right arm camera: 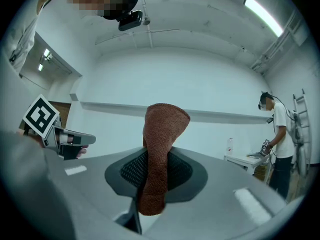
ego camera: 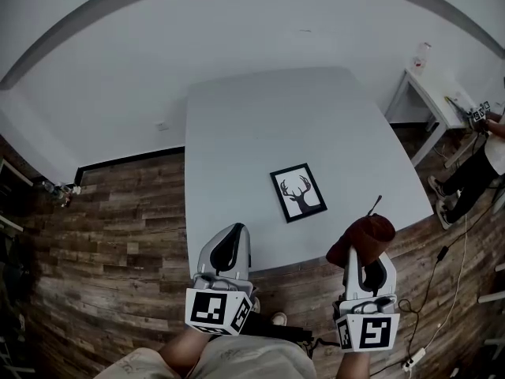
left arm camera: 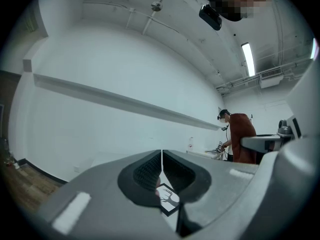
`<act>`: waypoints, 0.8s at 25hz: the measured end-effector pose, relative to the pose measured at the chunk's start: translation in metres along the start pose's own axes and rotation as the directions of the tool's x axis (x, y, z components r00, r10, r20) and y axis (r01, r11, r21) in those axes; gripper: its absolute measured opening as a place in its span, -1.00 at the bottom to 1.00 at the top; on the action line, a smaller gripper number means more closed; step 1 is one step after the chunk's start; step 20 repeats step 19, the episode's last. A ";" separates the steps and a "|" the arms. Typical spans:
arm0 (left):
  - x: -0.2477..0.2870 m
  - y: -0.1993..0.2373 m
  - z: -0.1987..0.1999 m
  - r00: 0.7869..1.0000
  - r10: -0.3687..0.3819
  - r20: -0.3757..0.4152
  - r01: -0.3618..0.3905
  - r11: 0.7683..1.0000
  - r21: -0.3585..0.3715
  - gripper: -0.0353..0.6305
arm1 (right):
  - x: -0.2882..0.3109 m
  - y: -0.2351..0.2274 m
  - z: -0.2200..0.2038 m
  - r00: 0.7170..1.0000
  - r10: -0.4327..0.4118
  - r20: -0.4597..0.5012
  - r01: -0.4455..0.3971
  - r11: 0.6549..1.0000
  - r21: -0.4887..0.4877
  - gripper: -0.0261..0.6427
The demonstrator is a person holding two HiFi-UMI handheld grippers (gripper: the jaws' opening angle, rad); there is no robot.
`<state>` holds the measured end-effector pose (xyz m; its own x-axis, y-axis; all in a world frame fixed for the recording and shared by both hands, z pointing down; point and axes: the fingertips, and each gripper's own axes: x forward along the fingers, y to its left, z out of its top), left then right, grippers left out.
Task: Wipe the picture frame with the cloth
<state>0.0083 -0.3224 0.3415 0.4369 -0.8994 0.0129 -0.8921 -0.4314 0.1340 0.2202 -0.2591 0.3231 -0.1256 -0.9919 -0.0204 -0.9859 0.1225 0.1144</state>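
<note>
**Head view.** A grey table [ego camera: 260,109] stands on a wood floor [ego camera: 118,227]. The frame [ego camera: 298,192], black-edged with an antlered-deer silhouette, lies flat on the table toward its near edge, touching neither tool. The left gripper [ego camera: 234,230] hangs over the near edge, to the left of the frame. The right gripper [ego camera: 368,253] is just off the table's near right corner and has a red-brown cloth [ego camera: 361,235] bunched at its tip. At far right a bystander [ego camera: 483,164] stands beside a white side table [ego camera: 430,93].

**Left gripper view.** The jaws are pressed together, with only a hairline seam between them and nothing caught in it. The frame shows below the jaw tips, lying on the table. A second person [left arm camera: 241,136], in a red-brown top, stands at a bench in the background.

**Right gripper view.** The jaws are closed onto the cloth, clamping it. The cloth rises upright above the jaws as a folded lobe, and its lower end hangs below them. The left gripper's marker cube appears at the left edge.
</note>
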 end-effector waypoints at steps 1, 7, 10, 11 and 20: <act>-0.001 0.001 0.002 1.000 0.002 0.003 -0.002 1.000 0.002 -0.89 | 0.000 -0.001 0.000 1.000 -0.005 0.000 0.005 1.000 -0.001 -0.61; -0.007 0.003 0.008 1.000 0.016 0.024 -0.017 1.000 0.009 -0.89 | -0.005 -0.005 0.002 1.000 -0.019 0.001 0.019 1.000 -0.012 -0.62; -0.009 0.003 0.010 0.999 0.021 0.026 -0.021 1.000 0.011 -0.89 | -0.007 -0.007 0.003 1.000 -0.024 0.004 0.024 1.000 -0.009 -0.61; -0.009 0.004 0.010 0.999 0.022 0.026 -0.022 1.000 0.011 -0.89 | -0.007 -0.007 0.003 1.000 -0.024 0.003 0.024 1.000 -0.008 -0.61; -0.010 0.007 0.008 0.999 0.028 0.026 -0.029 1.000 0.011 -0.89 | -0.004 -0.005 -0.001 1.000 -0.021 -0.008 0.021 1.000 -0.013 -0.61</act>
